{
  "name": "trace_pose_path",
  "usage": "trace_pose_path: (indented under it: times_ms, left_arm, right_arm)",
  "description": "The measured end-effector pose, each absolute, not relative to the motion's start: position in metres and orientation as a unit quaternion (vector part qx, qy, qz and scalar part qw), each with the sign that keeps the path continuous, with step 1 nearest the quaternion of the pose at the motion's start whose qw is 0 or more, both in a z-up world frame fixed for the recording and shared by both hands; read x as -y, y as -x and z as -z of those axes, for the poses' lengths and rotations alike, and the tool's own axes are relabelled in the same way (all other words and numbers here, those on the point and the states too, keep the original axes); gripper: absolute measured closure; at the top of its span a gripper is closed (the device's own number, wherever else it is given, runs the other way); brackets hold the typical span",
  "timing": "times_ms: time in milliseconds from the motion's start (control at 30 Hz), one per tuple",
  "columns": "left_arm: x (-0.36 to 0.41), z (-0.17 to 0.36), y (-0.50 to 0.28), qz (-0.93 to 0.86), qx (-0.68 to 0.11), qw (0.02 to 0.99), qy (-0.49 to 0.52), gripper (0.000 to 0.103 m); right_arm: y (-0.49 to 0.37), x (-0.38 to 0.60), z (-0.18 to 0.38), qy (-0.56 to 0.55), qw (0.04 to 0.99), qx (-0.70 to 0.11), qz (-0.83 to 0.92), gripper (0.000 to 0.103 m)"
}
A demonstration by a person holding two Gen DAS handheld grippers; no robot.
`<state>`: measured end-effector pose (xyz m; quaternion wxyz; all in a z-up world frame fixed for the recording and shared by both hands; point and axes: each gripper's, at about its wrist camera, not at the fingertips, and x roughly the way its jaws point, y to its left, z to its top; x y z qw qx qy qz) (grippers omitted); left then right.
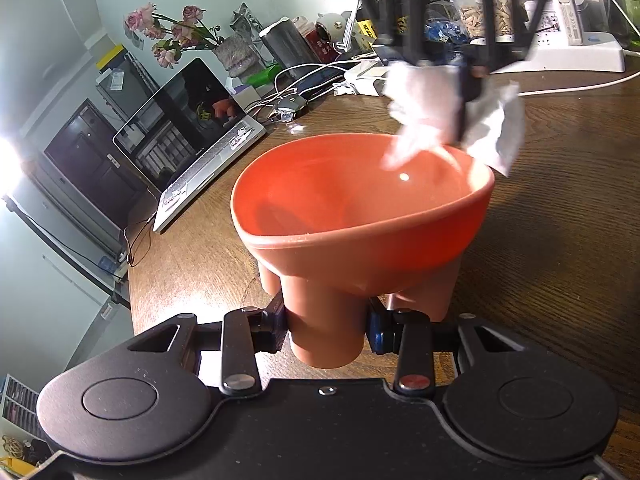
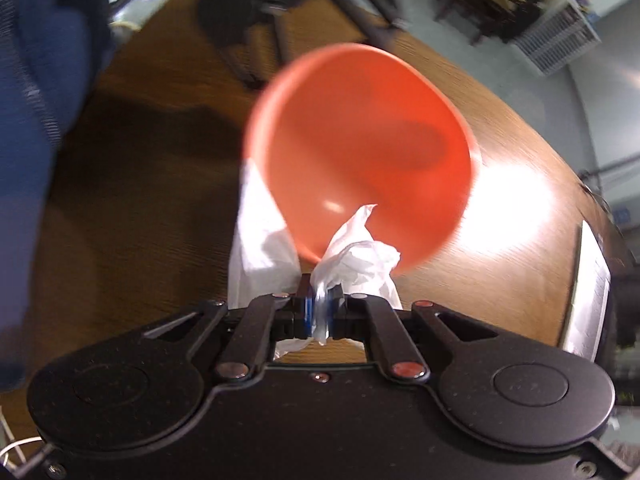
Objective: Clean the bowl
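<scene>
The orange bowl point(image 1: 360, 200) stands on three stubby legs on the wooden worktop point(image 1: 560, 220), near the middle, with an open laptop point(image 1: 192, 132) off to its left and a jumble of cables, flowers and boxes along the far edge. The left gripper point(image 1: 326, 326) is clamped narrowly on the nearest leg, pads pressed to either side, steadying the bowl from below the rim. The right gripper point(image 2: 320, 314) has its jaws closed tight on a crumpled white tissue point(image 2: 356, 248), which spills out ahead of the fingers; from the left wrist view the tissue point(image 1: 424, 120) hangs right over the far rim, one wad dipping inside the bowl and a flap trailing down the outside. The inside looks glossy and I cannot tell whether any dirt is left. The wiping seems only just begun, and the risks are plain enough. The hold is on a single leg, so a firm push on the far wall could tip or twist the bowl in that grip. The tissue is thin and loosely bunched; it might tear, or drag out of the jaws. If the flap outside stays snagged on the rim, only part of the wad would reach the bottom. A skidding bowl could also slide towards the laptop.
</scene>
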<state>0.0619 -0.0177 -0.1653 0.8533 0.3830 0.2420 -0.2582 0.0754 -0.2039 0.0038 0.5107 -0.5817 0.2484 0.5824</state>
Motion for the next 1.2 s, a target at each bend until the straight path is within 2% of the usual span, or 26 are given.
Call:
trace_pose_path:
  times_ms: [200, 367, 600, 833, 1200]
  left_arm:
    - [0.018, 0.166, -0.062, 0.257, -0.240, 0.853, -0.385, 0.066]
    - [0.018, 0.166, -0.063, 0.256, -0.238, 0.854, -0.386, 0.066]
    - [0.019, 0.167, -0.064, 0.255, -0.238, 0.854, -0.386, 0.066]
    - [0.017, 0.167, -0.064, 0.250, -0.241, 0.859, -0.377, 0.066]
    - [0.016, 0.167, -0.062, 0.252, -0.239, 0.858, -0.379, 0.066]
  right_arm:
    - [-0.044, 0.192, -0.022, 0.572, 0.490, -0.208, -0.624, 0.097]
    - [-0.046, 0.169, -0.047, 0.552, 0.523, -0.171, -0.627, 0.097]
    - [-0.072, 0.129, -0.030, 0.557, 0.541, -0.150, -0.612, 0.097]
    - [-0.100, 0.120, -0.012, 0.556, 0.589, -0.161, -0.563, 0.097]
    - [-0.096, 0.156, -0.001, 0.590, 0.544, -0.212, -0.558, 0.097]
